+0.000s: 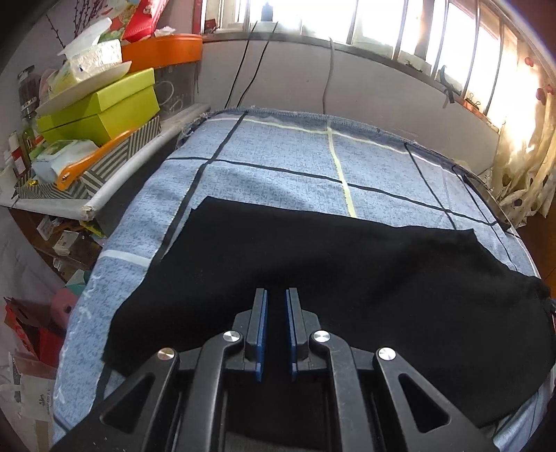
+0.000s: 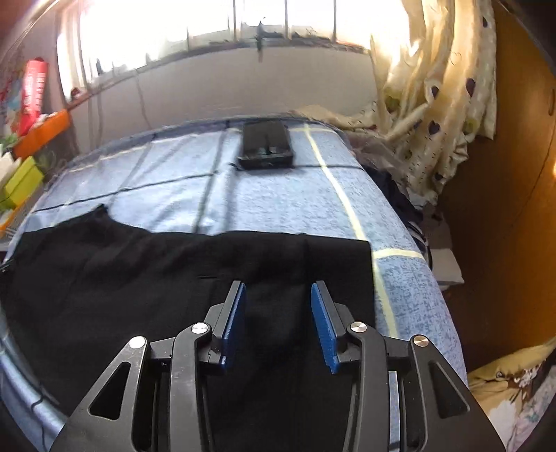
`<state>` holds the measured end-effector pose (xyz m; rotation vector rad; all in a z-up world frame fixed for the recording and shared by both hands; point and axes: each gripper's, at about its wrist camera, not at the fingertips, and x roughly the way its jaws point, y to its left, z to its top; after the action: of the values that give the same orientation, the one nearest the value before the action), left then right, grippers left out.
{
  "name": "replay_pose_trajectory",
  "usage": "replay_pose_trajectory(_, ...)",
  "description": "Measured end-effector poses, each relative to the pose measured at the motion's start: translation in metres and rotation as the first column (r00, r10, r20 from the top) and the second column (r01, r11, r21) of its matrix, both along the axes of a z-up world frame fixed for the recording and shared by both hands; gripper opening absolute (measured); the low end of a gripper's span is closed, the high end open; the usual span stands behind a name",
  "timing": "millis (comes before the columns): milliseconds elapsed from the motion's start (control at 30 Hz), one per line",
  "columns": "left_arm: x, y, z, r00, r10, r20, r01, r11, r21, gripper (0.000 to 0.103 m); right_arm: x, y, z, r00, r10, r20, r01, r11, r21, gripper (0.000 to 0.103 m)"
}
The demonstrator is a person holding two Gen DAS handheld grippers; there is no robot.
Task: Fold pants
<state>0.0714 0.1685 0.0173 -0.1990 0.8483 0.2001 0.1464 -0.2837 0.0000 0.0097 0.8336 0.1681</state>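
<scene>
While the black pants (image 1: pixel 312 278) are lying flat on the tabletop (image 1: pixel 278 163), I am holding my left gripper (image 1: pixel 276 295) nearly clenched, empty, and my right gripper (image 2: pixel 278 292) released.

A blue checked cloth (image 1: pixel 285 167) covers the table beneath a barred window (image 1: pixel 399 31) that floods the room with bright daylight. Cluttered shelves (image 1: pixel 90 114) stand to the left, a cream patterned curtain (image 2: pixel 434 104) hangs right, beside a wooden panel (image 2: pixel 504 208).
</scene>
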Motion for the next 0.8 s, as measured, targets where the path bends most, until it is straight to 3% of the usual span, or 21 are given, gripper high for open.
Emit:
replay_pose_trajectory(67,-0.013,-0.002,0.003,1.000,0.002,0.012,-0.003,1.000,0.022,0.012,-0.016,0.012,0.008,0.999,0.039,0.029,-0.039,0.999,0.004,0.040)
replay_pose_trajectory(200,-0.038,0.000,-0.001,1.000,0.028,0.007,-0.028,1.000,-0.005,0.012,-0.051,0.043,0.013,0.989,0.136,0.052,-0.137,0.990,0.033,0.040)
replay_pose_trajectory(400,-0.059,-0.003,-0.006,1.000,0.019,0.001,-0.019,1.000,0.015,0.012,-0.082,0.078,-0.006,0.969,0.245,0.011,-0.245,0.969,0.012,0.040)
replay_pose_trajectory(467,-0.058,0.001,-0.007,1.000,0.017,0.007,-0.017,1.000,-0.006,0.013,-0.079,0.084,-0.022,0.968,0.249,-0.034,-0.249,0.968,-0.024,0.040)
replay_pose_trajectory(633,-0.065,0.002,-0.002,0.999,0.051,-0.006,-0.051,0.998,-0.023,0.013,-0.084,0.086,-0.013,0.970,0.241,-0.025,-0.242,0.970,-0.039,0.041)
replay_pose_trajectory(800,-0.085,-0.022,0.007,1.000,0.008,0.025,-0.008,1.000,-0.001,0.014,-0.103,0.096,-0.005,0.961,0.276,0.007,-0.275,0.961,-0.031,0.041)
